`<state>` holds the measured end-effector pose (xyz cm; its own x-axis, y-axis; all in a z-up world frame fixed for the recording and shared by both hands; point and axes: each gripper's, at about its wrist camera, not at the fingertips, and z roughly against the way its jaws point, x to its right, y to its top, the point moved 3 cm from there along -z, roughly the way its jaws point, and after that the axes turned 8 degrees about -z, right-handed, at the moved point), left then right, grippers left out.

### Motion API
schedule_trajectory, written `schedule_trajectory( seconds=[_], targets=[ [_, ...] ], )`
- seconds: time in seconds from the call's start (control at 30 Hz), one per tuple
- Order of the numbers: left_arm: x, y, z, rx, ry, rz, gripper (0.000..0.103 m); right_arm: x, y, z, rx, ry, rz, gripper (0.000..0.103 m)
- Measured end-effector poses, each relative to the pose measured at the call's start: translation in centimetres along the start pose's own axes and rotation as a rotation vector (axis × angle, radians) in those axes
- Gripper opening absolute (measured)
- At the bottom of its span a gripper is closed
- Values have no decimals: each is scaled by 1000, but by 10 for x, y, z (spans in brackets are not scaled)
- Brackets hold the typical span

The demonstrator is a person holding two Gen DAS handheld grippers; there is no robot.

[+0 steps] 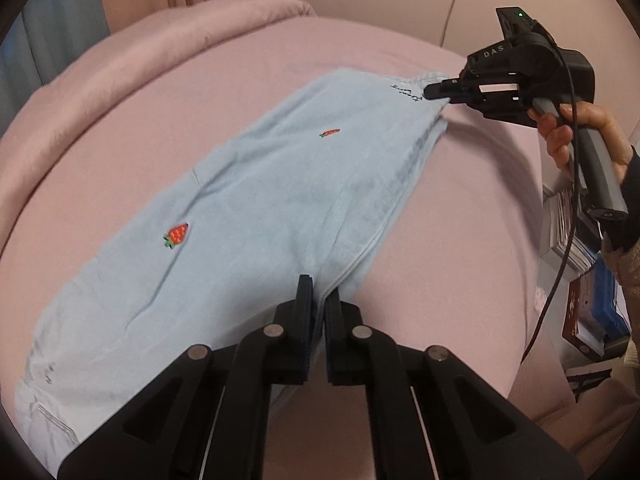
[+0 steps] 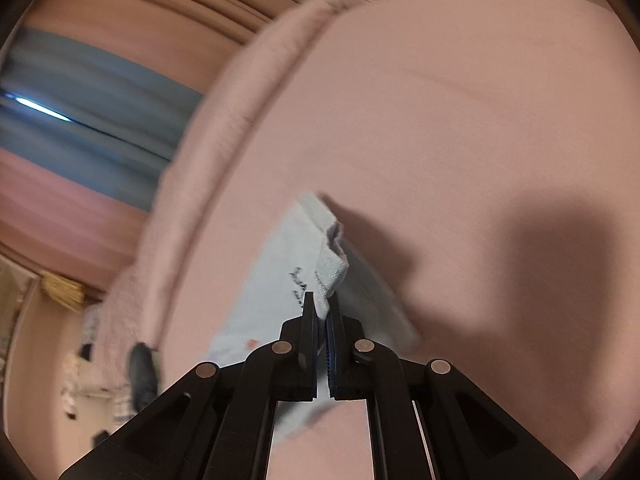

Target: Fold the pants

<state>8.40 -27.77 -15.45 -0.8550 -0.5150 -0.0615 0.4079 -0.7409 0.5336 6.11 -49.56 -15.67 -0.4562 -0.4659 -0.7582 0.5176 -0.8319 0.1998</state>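
Light blue pants [image 1: 256, 216] with a strawberry patch [image 1: 176, 235] lie lengthwise on a pink bed [image 1: 248, 64], folded leg on leg. My left gripper [image 1: 320, 292] is shut on the near edge of the pants, where the layered cloth bunches between its pads. My right gripper [image 1: 430, 91], held by a person's hand [image 1: 576, 136], is shut on the far corner by the black stitched lettering [image 1: 406, 93]. In the right wrist view, the right gripper [image 2: 323, 308] pinches a raised fold of the pants [image 2: 280, 280] at that corner.
A rolled pink blanket [image 1: 132, 52] runs along the far left side of the bed. Stacked books and boxes [image 1: 580, 264] stand beyond the bed's right edge. A black cable [image 1: 560, 260] hangs from the right gripper. Blue and pink curtains [image 2: 80, 120] hang behind.
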Motion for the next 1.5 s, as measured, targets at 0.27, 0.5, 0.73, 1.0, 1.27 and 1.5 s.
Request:
schedule_trajectory(
  seconds=[0.27, 0.5, 0.73, 1.0, 1.27, 1.5],
  targets=[
    [2, -8, -4, -53, -5, 2, 24, 23, 8, 9, 59, -79, -72, 34],
    [-39, -24, 55, 117, -5, 190, 52, -61, -22, 24, 96, -72, 358, 47],
    [-126, -84, 48, 59, 215, 488, 50, -112, -117, -36, -119, -20, 773, 40],
    [-204, -149, 64, 22, 352, 719, 51, -126, -135, -63, -189, -145, 970, 40],
    [-231, -176, 92, 34, 426, 732, 52, -217, -141, -133, -243, -80, 1262, 40],
    [-230, -208, 100, -20, 461, 675, 54, -223, -156, -195, -467, -144, 1396, 40]
  ],
)
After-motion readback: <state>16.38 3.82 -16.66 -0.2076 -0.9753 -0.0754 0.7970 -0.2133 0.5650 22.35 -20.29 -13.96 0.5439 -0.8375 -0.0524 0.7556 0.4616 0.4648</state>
